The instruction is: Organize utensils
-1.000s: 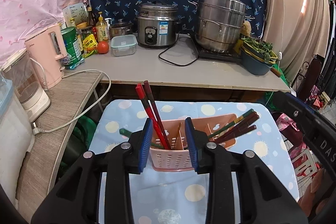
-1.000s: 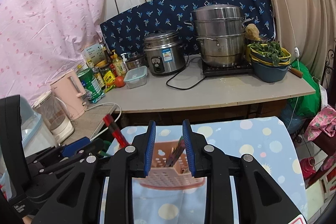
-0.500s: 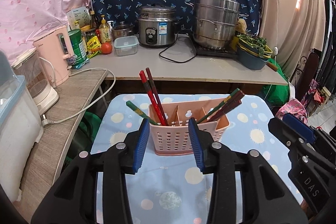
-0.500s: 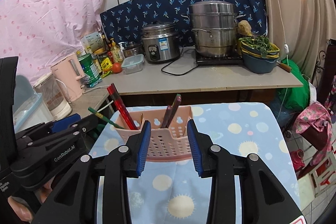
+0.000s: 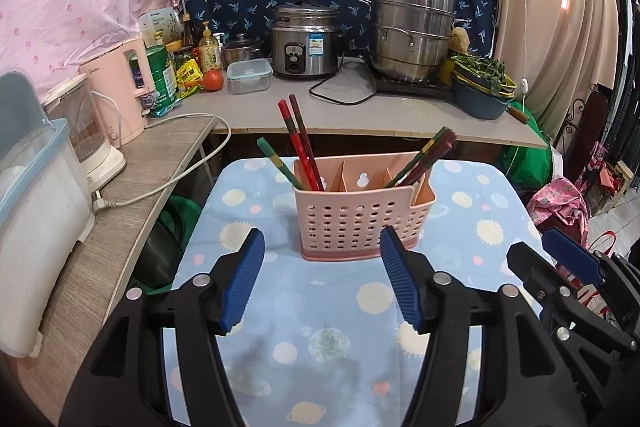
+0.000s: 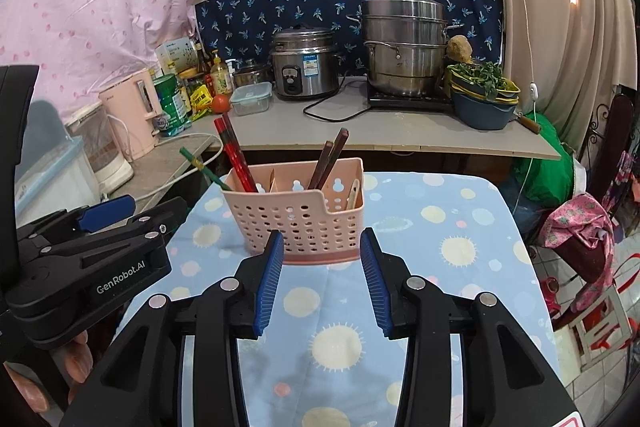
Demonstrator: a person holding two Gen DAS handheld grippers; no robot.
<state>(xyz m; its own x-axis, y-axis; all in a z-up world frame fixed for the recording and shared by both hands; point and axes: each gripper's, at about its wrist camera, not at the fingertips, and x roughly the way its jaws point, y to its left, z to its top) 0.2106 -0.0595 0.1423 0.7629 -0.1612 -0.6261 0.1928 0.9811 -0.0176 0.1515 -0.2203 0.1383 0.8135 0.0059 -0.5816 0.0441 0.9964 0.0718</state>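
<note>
A pink perforated utensil basket [image 5: 362, 217] stands on the blue dotted tablecloth [image 5: 332, 327]; it also shows in the right wrist view [image 6: 304, 215]. Red chopsticks [image 5: 298, 143] and a green chopstick [image 5: 276, 163] lean in its left compartment, dark chopsticks [image 5: 430, 153] in its right one. My left gripper [image 5: 320, 275] is open and empty, a little short of the basket. My right gripper [image 6: 322, 277] is open and empty, just in front of the basket. The left gripper also shows at the left of the right wrist view [image 6: 104, 227].
A counter [image 5: 360, 115] behind the table holds a rice cooker [image 5: 306, 43], a steel steamer pot [image 5: 412, 31], a bowl of greens [image 5: 482, 87] and bottles. A pink kettle [image 5: 118, 95] and a white cable [image 5: 172, 183] lie on the left shelf.
Both grippers have pulled back from the basket and opened wider. The basket now stands free on the cloth with the chopsticks in it.
</note>
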